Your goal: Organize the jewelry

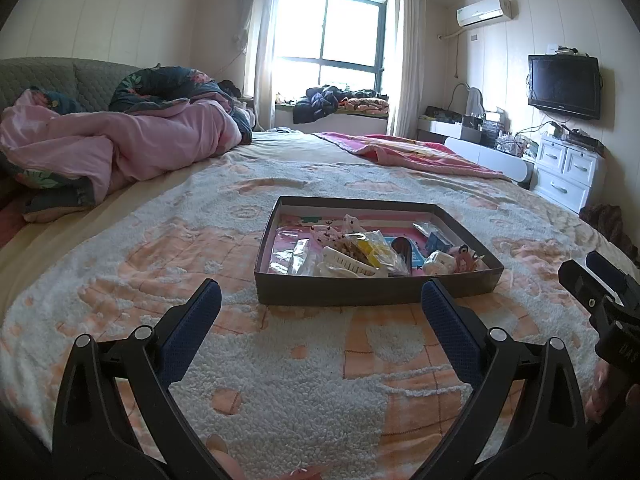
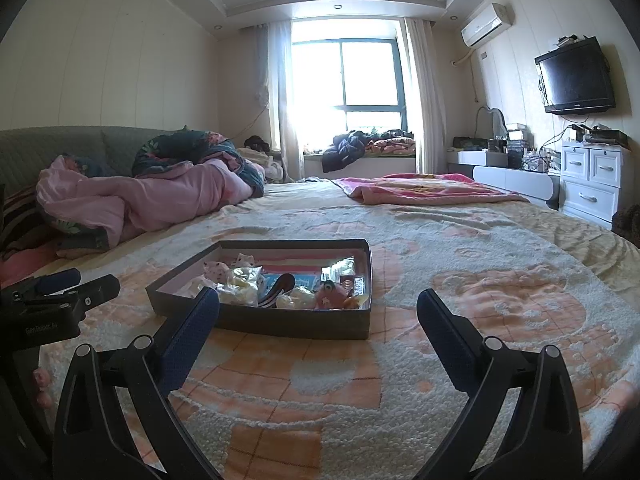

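Note:
A shallow dark cardboard box [image 1: 376, 290] sits on the bed, holding hair clips, small plastic bags and trinkets, among them a white claw clip [image 1: 344, 262] and a pink figure [image 1: 464, 261]. The box also shows in the right wrist view [image 2: 280, 326], with the pink figure [image 2: 332, 298] near its front right. My left gripper [image 1: 320, 304] is open and empty, just short of the box's near wall. My right gripper [image 2: 318, 308] is open and empty, in front of the box and a little to its right. Each gripper shows at the edge of the other's view.
The bed is covered by a white and orange fuzzy blanket [image 1: 280, 380]. A bundled pink duvet [image 1: 120, 140] lies at the far left, a pink blanket [image 1: 420, 152] at the far right. White drawers [image 1: 568, 172] and a wall TV [image 1: 564, 82] stand beyond the bed's right edge.

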`<move>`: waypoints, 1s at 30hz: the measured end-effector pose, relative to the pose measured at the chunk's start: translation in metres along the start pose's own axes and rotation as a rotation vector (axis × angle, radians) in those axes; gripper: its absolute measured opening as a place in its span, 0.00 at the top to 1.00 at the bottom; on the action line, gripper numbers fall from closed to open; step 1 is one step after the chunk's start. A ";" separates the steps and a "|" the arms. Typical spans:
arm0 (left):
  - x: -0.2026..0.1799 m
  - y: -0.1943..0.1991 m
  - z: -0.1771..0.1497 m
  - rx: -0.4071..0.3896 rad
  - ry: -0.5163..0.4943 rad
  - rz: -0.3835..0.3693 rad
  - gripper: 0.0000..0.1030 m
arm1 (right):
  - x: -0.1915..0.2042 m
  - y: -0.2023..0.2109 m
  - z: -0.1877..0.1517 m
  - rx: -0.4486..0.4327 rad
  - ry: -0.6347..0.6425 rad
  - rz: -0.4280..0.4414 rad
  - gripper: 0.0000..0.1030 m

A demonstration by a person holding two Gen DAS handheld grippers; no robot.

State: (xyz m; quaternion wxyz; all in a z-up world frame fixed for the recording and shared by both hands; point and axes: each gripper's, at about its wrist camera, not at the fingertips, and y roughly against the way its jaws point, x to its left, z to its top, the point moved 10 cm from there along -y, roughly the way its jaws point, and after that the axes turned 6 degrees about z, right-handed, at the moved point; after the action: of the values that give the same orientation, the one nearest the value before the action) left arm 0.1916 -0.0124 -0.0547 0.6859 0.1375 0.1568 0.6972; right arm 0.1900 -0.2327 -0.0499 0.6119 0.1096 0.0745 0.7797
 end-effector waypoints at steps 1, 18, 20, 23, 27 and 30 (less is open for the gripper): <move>0.000 0.000 0.000 0.000 0.000 0.000 0.11 | 0.000 0.000 0.000 0.000 0.000 0.000 0.06; 0.000 0.000 -0.001 -0.001 0.000 0.000 0.11 | 0.003 -0.001 -0.001 0.001 0.001 0.001 0.06; 0.000 0.000 -0.001 0.000 0.000 0.000 0.11 | 0.003 -0.001 -0.001 0.000 0.002 0.002 0.06; 0.000 0.000 -0.001 0.000 0.001 0.000 0.11 | 0.004 -0.001 0.000 -0.002 0.002 0.002 0.06; 0.000 0.000 -0.001 -0.001 0.000 0.001 0.11 | 0.004 -0.001 0.000 -0.001 0.002 0.001 0.06; 0.000 0.000 -0.001 0.000 0.001 -0.001 0.11 | 0.004 -0.001 0.000 -0.001 0.003 0.001 0.06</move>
State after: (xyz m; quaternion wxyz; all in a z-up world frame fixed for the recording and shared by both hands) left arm 0.1911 -0.0124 -0.0556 0.6861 0.1371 0.1569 0.6970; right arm 0.1901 -0.2280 -0.0504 0.6116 0.1083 0.0749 0.7801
